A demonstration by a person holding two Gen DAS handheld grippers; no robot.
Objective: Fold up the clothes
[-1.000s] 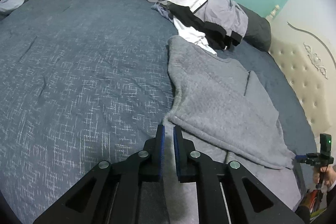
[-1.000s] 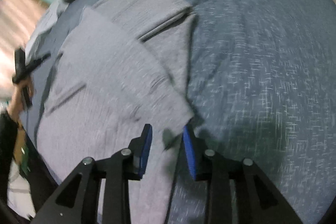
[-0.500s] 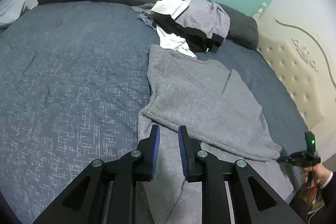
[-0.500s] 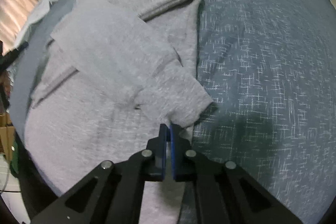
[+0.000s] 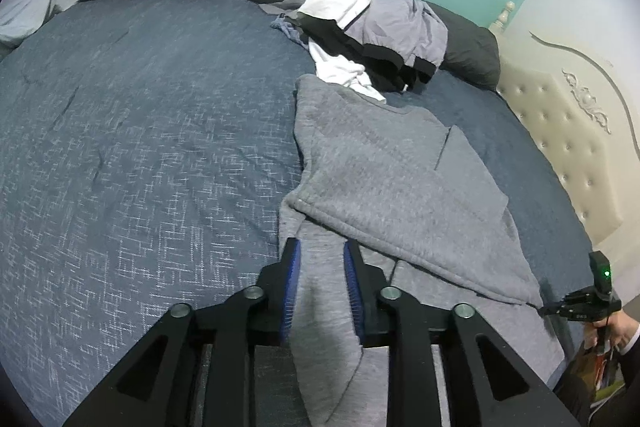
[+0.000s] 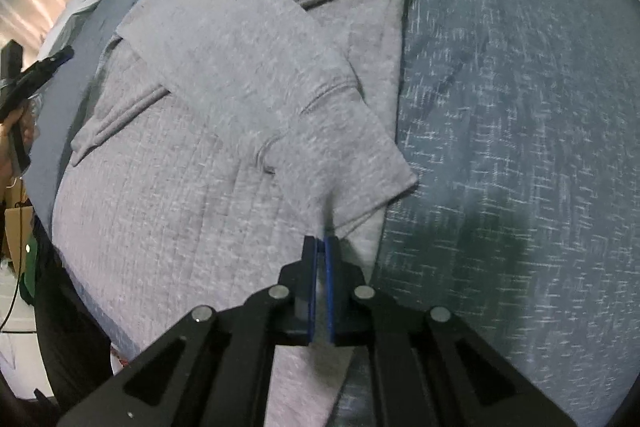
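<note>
No writing shows; the right gripper (image 6: 319, 247) seemingly pinches the grey sweatshirt (image 6: 224, 75); the left gripper (image 5: 319, 255), just opening, holds nothing.

Left gripper (image 5: 319, 255): angled down over the bed's near edge, jaws parted after just opening, sweater (image 5: 384, 179) fabric lying between the blue pads without being pressed. Right gripper (image 6: 320, 247): pointed steeply down, jaws closed, pinching the sweater cuff between the pads. Right hand (image 5: 618, 325): wrapped around the handle at the bed's right edge.
</note>
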